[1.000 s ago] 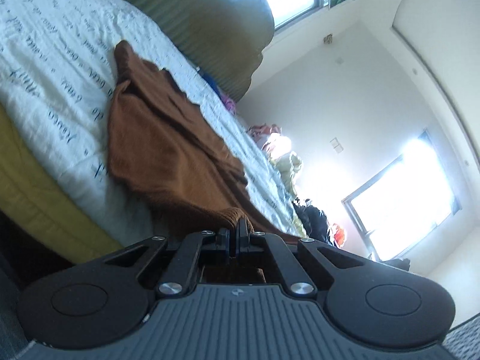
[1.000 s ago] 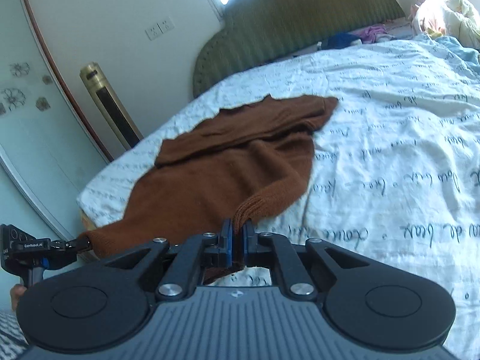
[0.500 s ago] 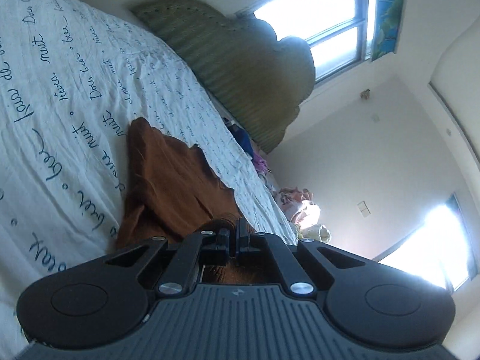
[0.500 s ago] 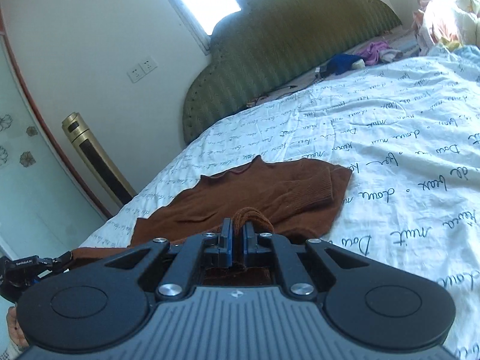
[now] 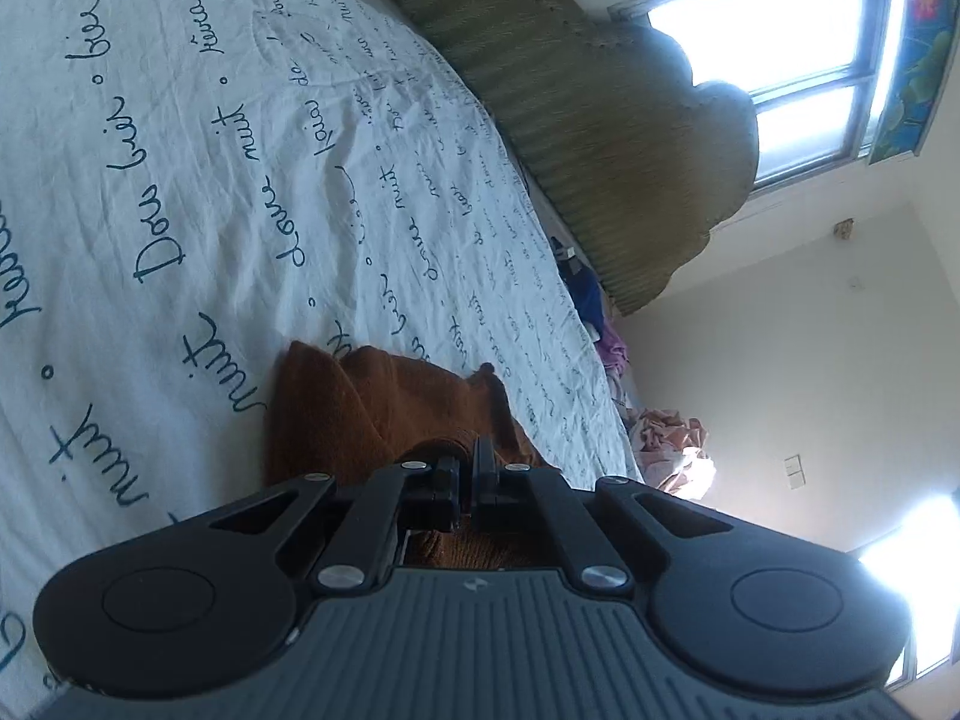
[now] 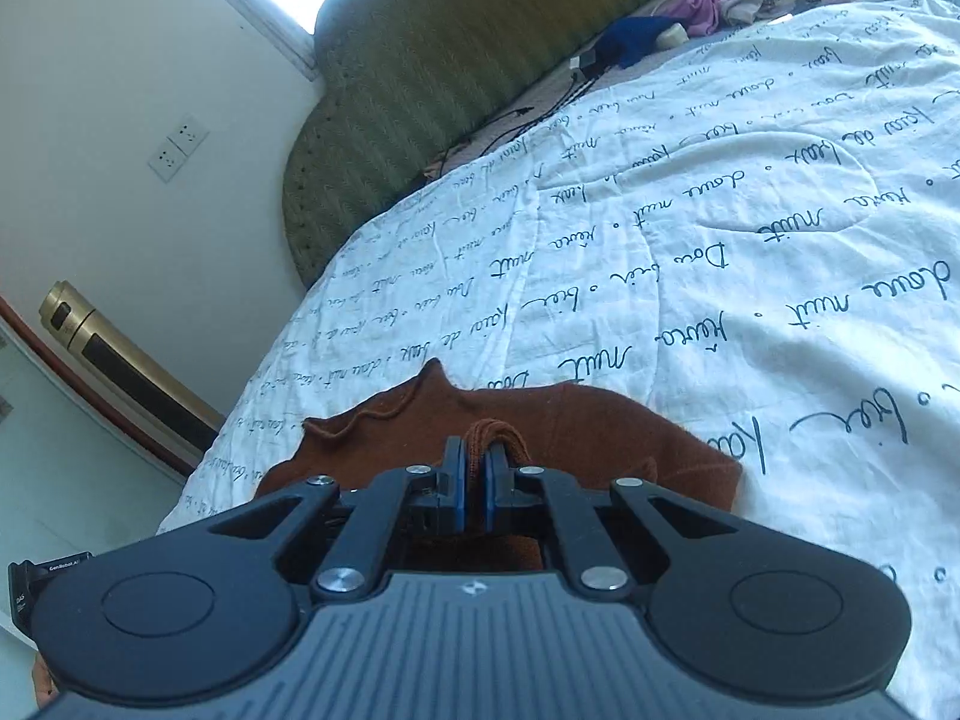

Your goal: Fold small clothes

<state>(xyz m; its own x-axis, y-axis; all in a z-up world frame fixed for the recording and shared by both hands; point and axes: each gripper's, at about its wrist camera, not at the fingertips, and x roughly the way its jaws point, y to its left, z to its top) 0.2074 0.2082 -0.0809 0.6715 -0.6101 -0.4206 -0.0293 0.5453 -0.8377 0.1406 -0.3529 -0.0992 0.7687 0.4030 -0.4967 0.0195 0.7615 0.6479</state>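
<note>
A small brown knit sweater lies on the white bedspread with script lettering. My left gripper is shut on a ribbed edge of the sweater and holds it just above the garment. In the right wrist view the sweater lies folded over itself, its top edge toward the headboard. My right gripper is shut on a ribbed hem fold that pokes up between its blue pads. Most of the sweater is hidden under both grippers.
A green padded headboard stands at the far end of the bed. Blue and pink clothes and a cable lie near it. A gold floor appliance stands by the wall. More clothes pile up beyond the bed.
Both grippers carried the sweater's lower edge forward toward the headboard, folding it over the upper part. Much less of the sweater shows ahead of the grippers now.
</note>
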